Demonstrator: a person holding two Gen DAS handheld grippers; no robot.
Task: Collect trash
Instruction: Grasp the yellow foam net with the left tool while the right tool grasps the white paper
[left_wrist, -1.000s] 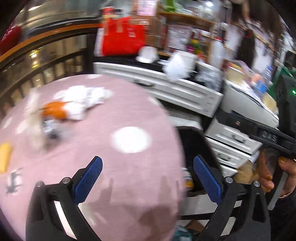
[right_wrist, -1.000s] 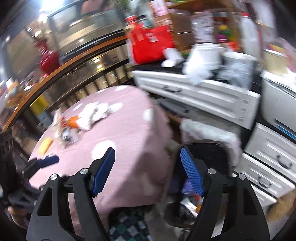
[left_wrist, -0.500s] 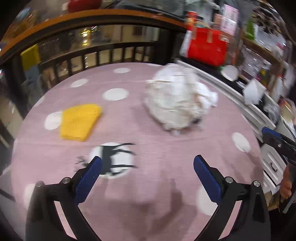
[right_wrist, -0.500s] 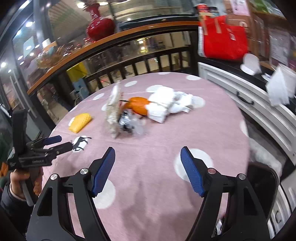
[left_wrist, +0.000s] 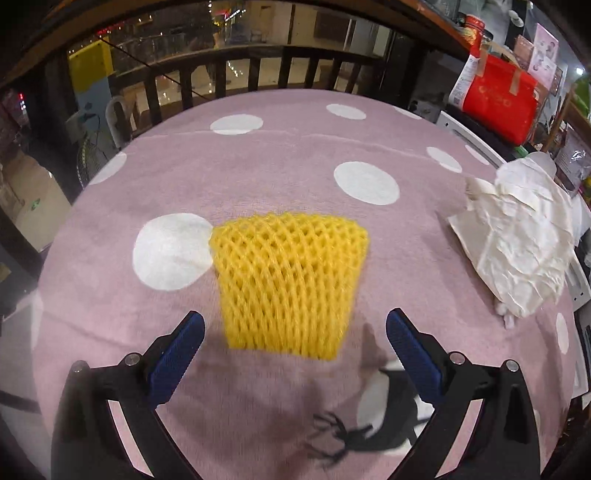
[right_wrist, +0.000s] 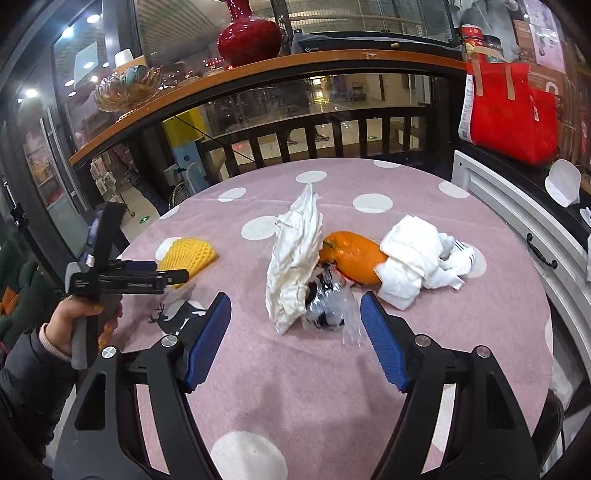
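Left wrist view: yellow foam fruit net lying flat on the pink dotted worktop, dead ahead of the left claw, near end roughly level with the blue fingertips and centred in the gap. Fingers spread wide, nothing between the pads, no contact yet. Likely lined up this way so a short push forward and down puts the net between the pads for a pinch.

Right wrist view: right claw likewise wide apart and empty, aimed at the central heap. Crumpled white paper standing tallest, clear plastic wrapper touching its base and nearest the fingertips, orange fruit-like item behind, wadded white tissue pressed against that. Same net off to the left, with the left claw held over its near edge by a hand.

Judged: each hand assigned its own piece, approach stage only, nothing collected so far. Soft, light pieces; squeezing too shallow could let the net slip out. No bin in sight in either current view.
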